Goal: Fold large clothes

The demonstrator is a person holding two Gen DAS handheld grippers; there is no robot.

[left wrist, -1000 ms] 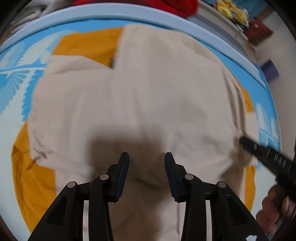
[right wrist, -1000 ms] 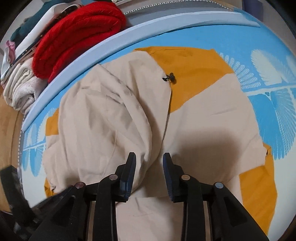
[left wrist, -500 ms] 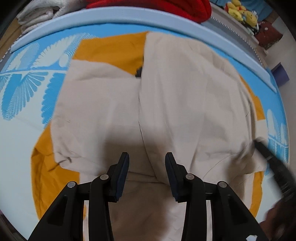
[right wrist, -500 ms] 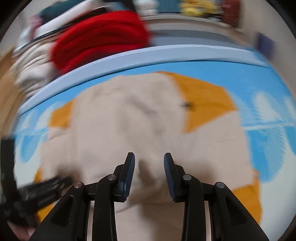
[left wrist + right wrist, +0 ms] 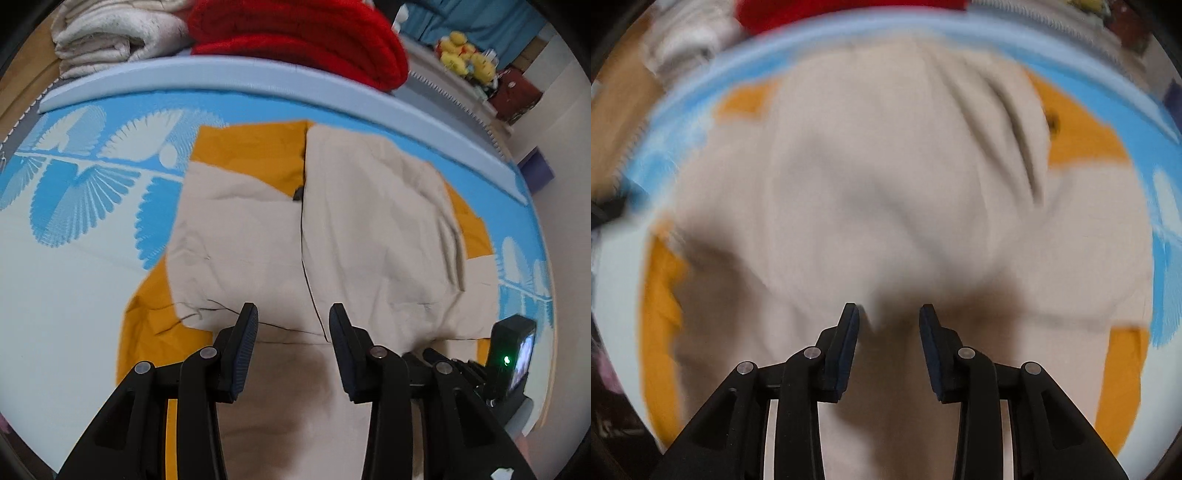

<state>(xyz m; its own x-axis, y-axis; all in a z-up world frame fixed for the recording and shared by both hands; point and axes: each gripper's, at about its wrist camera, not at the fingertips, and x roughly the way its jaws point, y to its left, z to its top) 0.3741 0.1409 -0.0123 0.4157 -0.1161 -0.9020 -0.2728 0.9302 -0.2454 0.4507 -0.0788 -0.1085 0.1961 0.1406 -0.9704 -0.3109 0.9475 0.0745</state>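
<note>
1. since both side panels of the jacket [image 5: 354,229] are turned in to meet at a dark centre line, it lies as a narrow beige rectangle on the blue patterned mat [image 5: 74,206], which i judge readies it for a crosswise fold.
2. at the left, an orange sleeve [image 5: 147,325] pokes out past the beige edge, and wide bare mat lies beyond it, so there is free room to move on that side.
3. the left claw [image 5: 293,314] hangs over the near hem with its jaws apart and nothing between them; it sits astride the centre line, probably to take the hem there.
4. a small dark toggle [image 5: 297,193] sits on the centre line by the orange collar patch, well ahead of the claw.
5. behind the mat's pale blue far border, a cream blanket [image 5: 110,40] and a red blanket [image 5: 295,40] are stacked, so the far edge leaves little room.
6. the right claw [image 5: 889,312], seen in a blurred view, is also spread and empty, low over the near beige cloth.
7. to the right, orange shows past the beige edge, with only a thin strip of mat before its border; in the left view the right tool's camera body [image 5: 511,354] stands just beside that near corner.
</note>
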